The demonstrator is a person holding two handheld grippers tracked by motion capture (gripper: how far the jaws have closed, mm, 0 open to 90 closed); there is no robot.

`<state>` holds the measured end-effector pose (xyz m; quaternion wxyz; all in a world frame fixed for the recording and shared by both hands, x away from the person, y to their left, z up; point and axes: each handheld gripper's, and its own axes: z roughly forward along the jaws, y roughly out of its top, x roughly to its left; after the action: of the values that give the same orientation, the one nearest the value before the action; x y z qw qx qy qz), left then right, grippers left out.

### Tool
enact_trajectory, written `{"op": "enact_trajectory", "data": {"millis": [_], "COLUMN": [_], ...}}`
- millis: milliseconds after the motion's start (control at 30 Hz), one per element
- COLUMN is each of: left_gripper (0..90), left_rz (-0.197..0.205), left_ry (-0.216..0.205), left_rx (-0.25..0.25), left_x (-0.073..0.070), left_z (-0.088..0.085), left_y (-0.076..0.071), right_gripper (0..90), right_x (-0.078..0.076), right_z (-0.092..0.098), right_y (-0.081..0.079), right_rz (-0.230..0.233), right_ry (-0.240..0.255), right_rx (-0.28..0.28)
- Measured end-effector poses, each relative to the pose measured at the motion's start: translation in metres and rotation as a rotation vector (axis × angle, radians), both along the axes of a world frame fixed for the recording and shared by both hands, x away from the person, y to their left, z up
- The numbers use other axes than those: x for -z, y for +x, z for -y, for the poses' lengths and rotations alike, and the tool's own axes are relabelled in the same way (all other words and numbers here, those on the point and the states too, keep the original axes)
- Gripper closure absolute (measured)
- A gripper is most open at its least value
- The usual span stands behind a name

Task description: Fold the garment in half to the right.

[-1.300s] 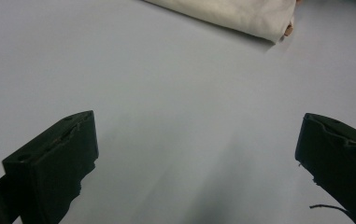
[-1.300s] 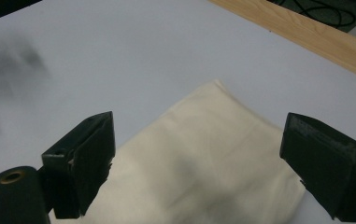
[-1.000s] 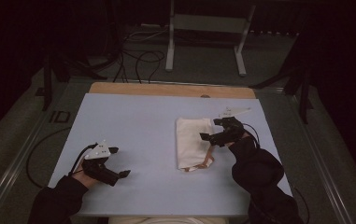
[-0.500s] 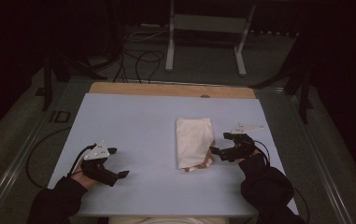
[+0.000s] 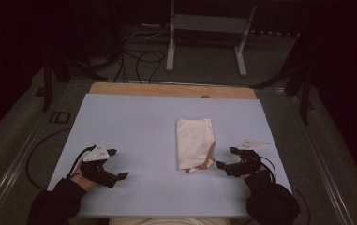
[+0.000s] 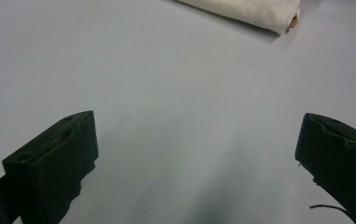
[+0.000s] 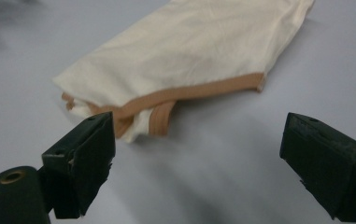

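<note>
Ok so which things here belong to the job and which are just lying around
Part of the job:
- folded cream cloth with tan trim
- right gripper, jaws open, close beside the cloth's trimmed end
- left gripper, jaws open over bare table

Just lying about:
- cables on the floor
- metal stand behind the table

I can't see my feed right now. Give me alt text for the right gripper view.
A folded cream cloth with tan trim lies on a pale blue table, just ahead of the right tool. Its two black jaws stand wide open and hold nothing; the left jaw tip sits near the cloth's trimmed corner.
</note>
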<state>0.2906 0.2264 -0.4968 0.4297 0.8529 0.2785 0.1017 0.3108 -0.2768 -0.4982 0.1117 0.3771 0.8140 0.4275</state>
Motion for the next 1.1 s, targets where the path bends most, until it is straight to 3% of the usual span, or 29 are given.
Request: {"op": "enact_trajectory", "data": {"millis": [333, 567, 1100], "left_gripper": [0.1, 0.1, 0.1], "left_rz": [-0.003, -0.001, 0.001], "left_ry": [0.005, 0.006, 0.008], "left_rx": [0.003, 0.001, 0.01], "left_x": [0.002, 0.003, 0.003], "left_z": [0.0, 0.0, 0.002], "left_y": [0.0, 0.0, -0.001], "right_gripper": [10.3, 10.4, 10.4], "right_x": [0.014, 0.018, 0.019], "right_z": [0.008, 0.007, 0.002], "right_y": [-0.015, -0.01, -0.012], "right_rz": [0.022, 0.02, 0.049], "right_ry": [-0.008, -0.017, -0.033], "right_rx": [0.033, 0.058, 0.033]}}
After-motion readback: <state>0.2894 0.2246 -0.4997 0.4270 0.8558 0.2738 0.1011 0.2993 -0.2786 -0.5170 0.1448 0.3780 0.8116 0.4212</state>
